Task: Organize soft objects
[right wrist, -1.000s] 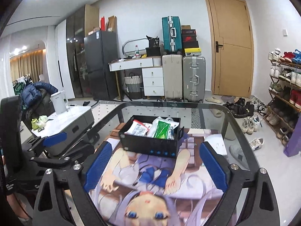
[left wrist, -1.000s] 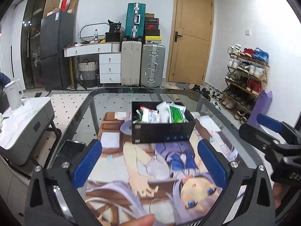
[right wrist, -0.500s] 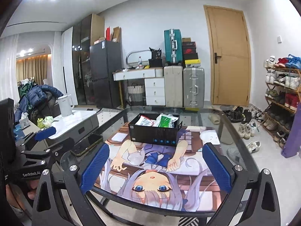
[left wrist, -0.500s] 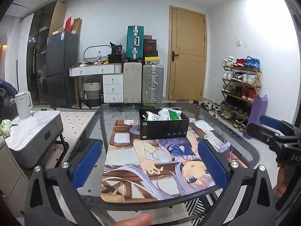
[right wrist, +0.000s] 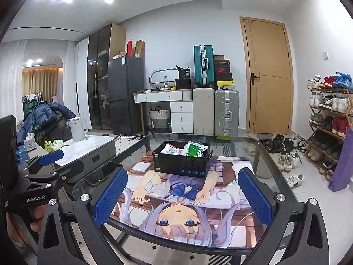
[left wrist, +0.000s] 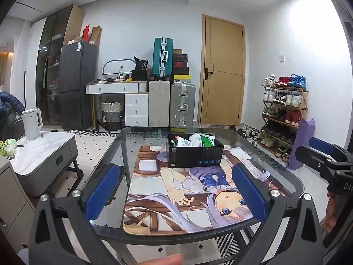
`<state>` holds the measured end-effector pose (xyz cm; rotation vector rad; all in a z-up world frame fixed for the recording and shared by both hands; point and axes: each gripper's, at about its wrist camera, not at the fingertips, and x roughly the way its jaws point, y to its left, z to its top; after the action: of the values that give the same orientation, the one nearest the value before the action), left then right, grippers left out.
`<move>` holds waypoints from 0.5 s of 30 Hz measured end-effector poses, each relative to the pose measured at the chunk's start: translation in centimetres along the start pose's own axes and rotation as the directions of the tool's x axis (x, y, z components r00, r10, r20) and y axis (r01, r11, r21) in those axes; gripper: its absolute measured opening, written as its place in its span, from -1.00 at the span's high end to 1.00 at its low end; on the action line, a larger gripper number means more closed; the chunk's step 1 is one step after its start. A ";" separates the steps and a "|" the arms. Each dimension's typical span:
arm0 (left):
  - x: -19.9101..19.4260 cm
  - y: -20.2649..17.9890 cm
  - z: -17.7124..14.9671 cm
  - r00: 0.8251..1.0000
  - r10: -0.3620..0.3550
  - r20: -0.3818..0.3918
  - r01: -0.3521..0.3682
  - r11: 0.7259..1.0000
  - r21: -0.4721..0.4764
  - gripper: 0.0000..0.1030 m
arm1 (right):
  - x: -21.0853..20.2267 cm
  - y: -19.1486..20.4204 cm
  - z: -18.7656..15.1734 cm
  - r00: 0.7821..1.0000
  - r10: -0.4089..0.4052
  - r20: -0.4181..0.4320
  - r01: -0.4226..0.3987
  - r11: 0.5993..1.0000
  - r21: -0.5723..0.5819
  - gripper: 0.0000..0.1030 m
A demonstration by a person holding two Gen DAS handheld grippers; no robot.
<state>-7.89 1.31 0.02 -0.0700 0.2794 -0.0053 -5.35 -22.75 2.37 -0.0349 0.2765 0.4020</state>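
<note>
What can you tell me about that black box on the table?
The black box is open-topped and rectangular, apparently cardboard, with small blue icons along its near side and a white label at one corner. It sits flat on the printed mat covering the glass table, toward the far end. Soft packets, white and green, stick up out of it. Neither gripper touches it.

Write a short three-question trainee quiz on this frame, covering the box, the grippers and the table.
1. True or false: the black rectangular cardboard box on the glass-topped table holds soft plastic packets.
2. Multiple choice: the left gripper and right gripper are A) both open and holding nothing, B) both shut on packets, C) one open, one shut.
3. Fill in: the box stands on the far end of the printed anime ____.

Key: 1 true; 2 A; 3 mat.
</note>
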 end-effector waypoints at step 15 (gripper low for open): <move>-0.3 -0.4 -0.1 1.000 -0.008 -0.002 0.008 1.000 0.013 -1.00 | 0.4 -0.2 -0.4 1.000 0.008 -0.011 -0.008 1.000 0.006 -0.98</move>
<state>-8.17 0.88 0.05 -0.0585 0.2806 -0.0149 -5.04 -22.79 1.85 -0.0299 0.2889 0.4088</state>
